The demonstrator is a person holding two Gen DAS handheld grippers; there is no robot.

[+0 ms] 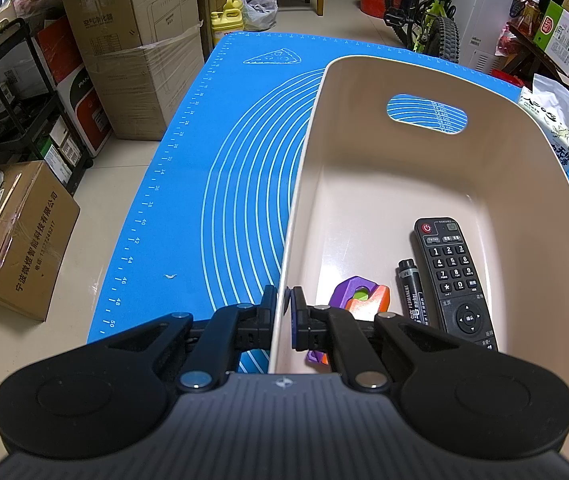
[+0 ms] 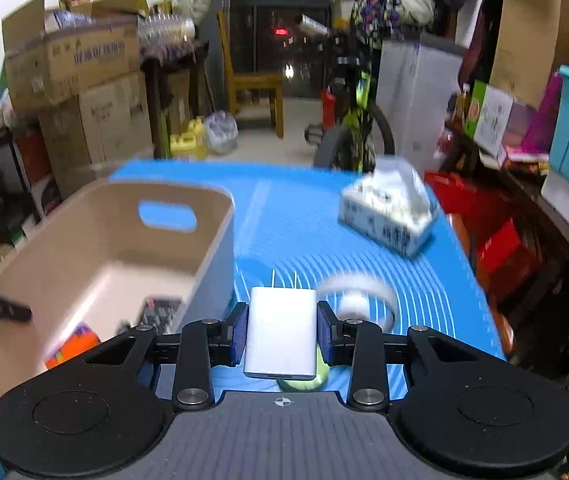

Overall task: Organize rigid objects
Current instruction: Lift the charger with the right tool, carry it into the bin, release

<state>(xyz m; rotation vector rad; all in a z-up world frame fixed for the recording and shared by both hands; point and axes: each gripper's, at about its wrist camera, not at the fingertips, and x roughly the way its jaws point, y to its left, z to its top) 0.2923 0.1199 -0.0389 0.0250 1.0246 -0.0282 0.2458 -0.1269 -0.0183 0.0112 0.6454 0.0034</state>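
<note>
Holding a white wall charger [image 2: 281, 334] in my right hand-held gripper [image 2: 282, 338], I see its two prongs pointing away, above the blue mat [image 2: 304, 216] beside the beige bin [image 2: 84, 240]. My left hand-held gripper [image 1: 284, 312] is clamped on the bin's wall. Only the left view clearly shows the remote [image 1: 454, 280], black marker [image 1: 412, 292] and purple-orange toy [image 1: 360, 296] inside; only the right shows the tissue pack [image 2: 388, 212].

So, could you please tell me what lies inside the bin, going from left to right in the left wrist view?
Purple and orange toy → black permanent marker → black remote control, all on the floor of the beige bin.
</note>
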